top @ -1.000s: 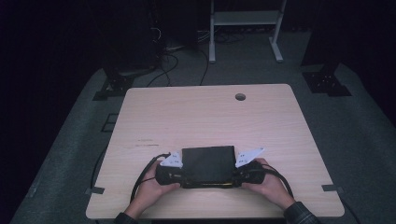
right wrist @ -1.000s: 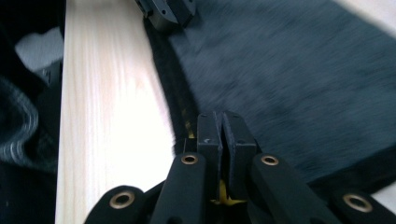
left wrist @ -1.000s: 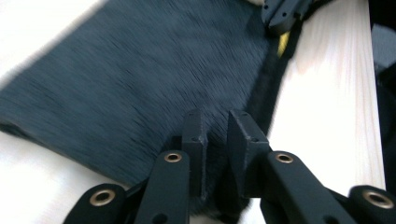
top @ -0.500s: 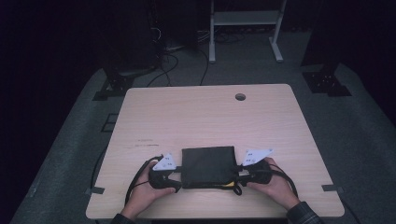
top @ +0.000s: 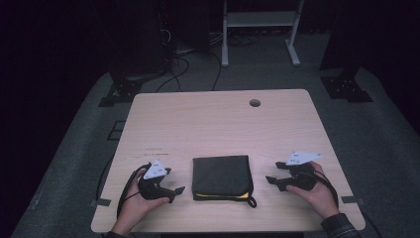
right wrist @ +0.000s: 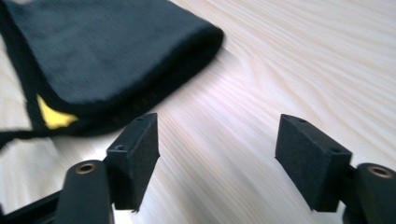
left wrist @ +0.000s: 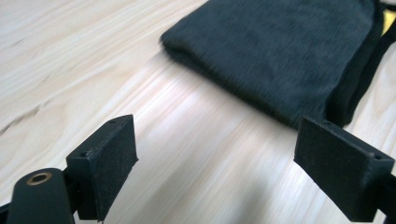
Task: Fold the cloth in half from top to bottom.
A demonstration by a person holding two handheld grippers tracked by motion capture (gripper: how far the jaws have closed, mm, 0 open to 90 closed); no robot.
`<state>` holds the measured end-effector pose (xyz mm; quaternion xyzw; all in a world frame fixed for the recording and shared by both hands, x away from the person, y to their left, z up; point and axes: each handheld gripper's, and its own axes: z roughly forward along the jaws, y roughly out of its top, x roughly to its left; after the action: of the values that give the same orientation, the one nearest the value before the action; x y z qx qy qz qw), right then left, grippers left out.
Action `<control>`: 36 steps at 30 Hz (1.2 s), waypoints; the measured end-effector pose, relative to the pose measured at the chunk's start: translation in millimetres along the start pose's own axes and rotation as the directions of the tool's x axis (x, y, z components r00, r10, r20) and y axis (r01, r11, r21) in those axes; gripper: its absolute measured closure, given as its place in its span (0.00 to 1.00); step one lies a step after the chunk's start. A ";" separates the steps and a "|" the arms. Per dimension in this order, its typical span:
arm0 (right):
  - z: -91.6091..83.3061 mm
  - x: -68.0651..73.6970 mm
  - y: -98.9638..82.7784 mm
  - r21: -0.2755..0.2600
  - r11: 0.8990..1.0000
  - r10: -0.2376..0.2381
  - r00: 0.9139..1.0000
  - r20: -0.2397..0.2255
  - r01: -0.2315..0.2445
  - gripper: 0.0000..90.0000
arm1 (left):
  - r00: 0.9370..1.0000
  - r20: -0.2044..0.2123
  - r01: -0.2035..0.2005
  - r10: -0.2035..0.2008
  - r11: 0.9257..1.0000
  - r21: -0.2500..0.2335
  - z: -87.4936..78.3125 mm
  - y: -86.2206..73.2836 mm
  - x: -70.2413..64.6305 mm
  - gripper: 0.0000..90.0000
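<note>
Folded dark cloth [top: 221,176] (a yellow layer peeks out at its near edge) lies flat on the tabletop [top: 213,124], between the two tools and touching neither. Left hand-held gripper [top: 174,191] sits just to the cloth's left, its tips pointing at the fabric; its jaws have just been opening and stand apart with only bare wood between them, the cloth [left wrist: 280,56] ahead of them. Right hand-held gripper [top: 274,181] rests on the cloth's other side, jaws likewise just opening, spread and empty, the fabric [right wrist: 107,56] ahead and to their left.
</note>
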<state>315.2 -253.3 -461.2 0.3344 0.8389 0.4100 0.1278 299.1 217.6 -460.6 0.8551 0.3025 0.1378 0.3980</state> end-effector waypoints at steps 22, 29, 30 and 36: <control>-30.2 -26.9 -48.9 0.104 0.990 0.074 0.982 0.172 -0.092 0.16 | 0.998 -0.055 0.022 -0.017 0.996 0.081 -7.7 -35.1 20.8 0.00; -34.3 -30.4 -59.1 0.046 0.993 0.096 0.976 0.194 -0.107 0.13 | 0.998 -0.054 0.022 -0.018 0.997 0.076 -7.4 -35.9 21.5 0.00; -34.2 -30.5 -59.0 0.046 0.993 0.098 0.976 0.196 -0.109 0.13 | 0.998 -0.054 0.022 -0.018 0.997 0.076 -7.4 -35.9 21.5 0.00; -34.0 -30.4 -58.9 0.045 0.993 0.100 0.975 0.197 -0.111 0.13 | 0.998 -0.054 0.023 -0.019 0.997 0.076 -7.4 -35.9 21.5 0.00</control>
<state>294.2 -319.9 -487.1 0.4204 0.8145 0.3582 0.1778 297.7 253.5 -483.4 0.8626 0.3269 0.1447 0.3580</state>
